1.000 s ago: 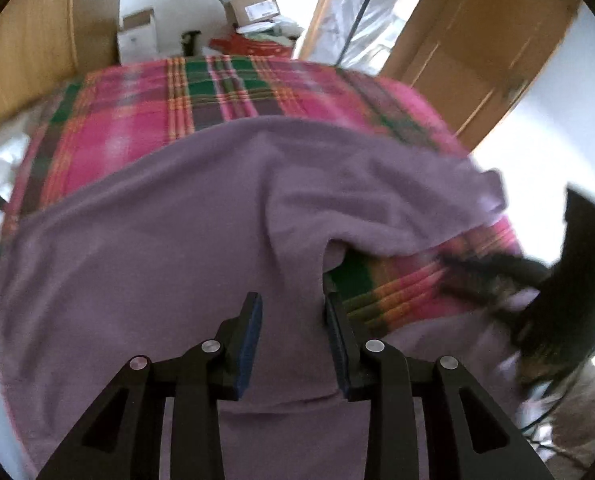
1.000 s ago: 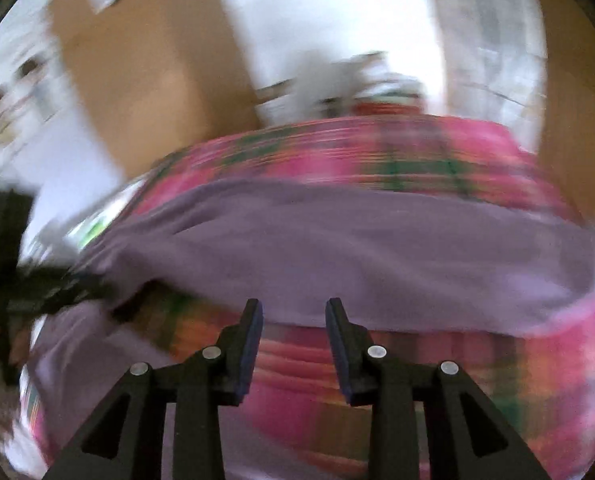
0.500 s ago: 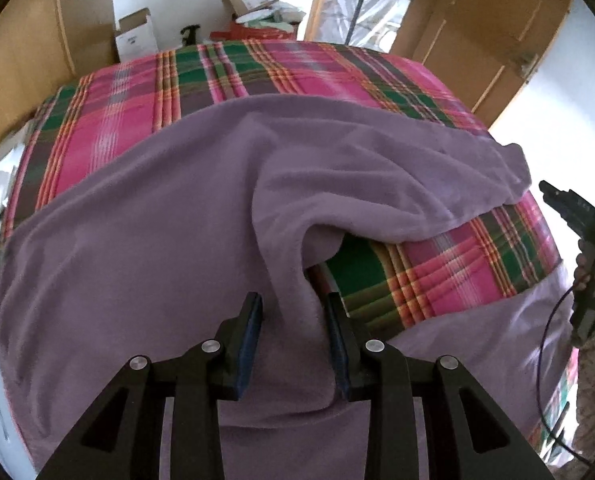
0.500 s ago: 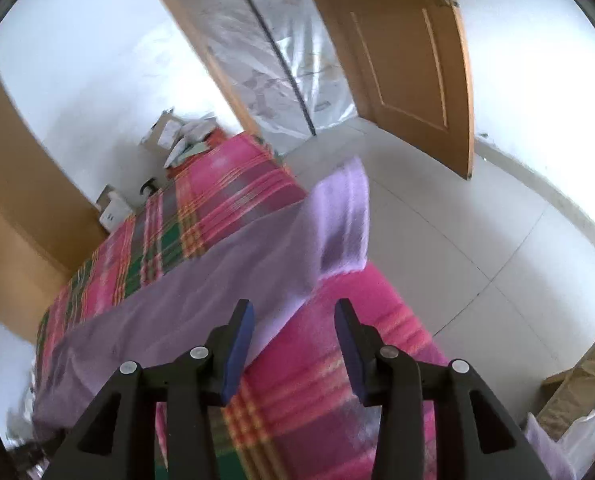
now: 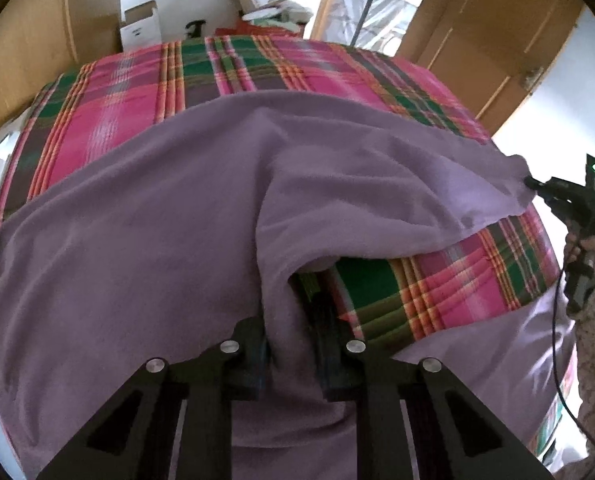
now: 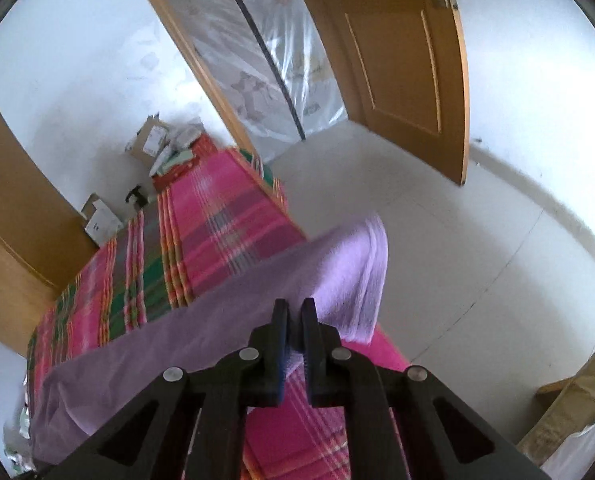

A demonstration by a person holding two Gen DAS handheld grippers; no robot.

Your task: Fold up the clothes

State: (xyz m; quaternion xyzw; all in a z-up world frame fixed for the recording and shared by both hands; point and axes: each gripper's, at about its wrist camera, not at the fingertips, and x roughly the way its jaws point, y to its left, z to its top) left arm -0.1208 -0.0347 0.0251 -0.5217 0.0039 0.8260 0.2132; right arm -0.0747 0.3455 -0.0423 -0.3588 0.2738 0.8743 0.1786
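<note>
Purple fleece blanket (image 5: 169, 240) lies spread over the bed's pink-and-green plaid cover (image 5: 137, 92). Near the left, the left claw (image 5: 291, 332) is clenched on a bunched fold of it. At the far right edge, the right claw (image 6: 293, 322) pinches its corner, lifted off the bed, with the white floor (image 6: 437, 248) beyond.

White walls (image 6: 97, 60) all round, bright daylight washing the pale floor (image 6: 437, 232). A wooden door (image 6: 409, 68) stands open on the right, and beside it the doorway is hung with clear plastic sheeting (image 6: 257, 52). A bed under a pink, green and orange plaid cover (image 5: 233, 72) fills the middle, a wooden wardrobe panel (image 5: 29, 48) on its left. Cardboard boxes (image 5: 141, 26) crowd the wall behind the bed's far end.
</note>
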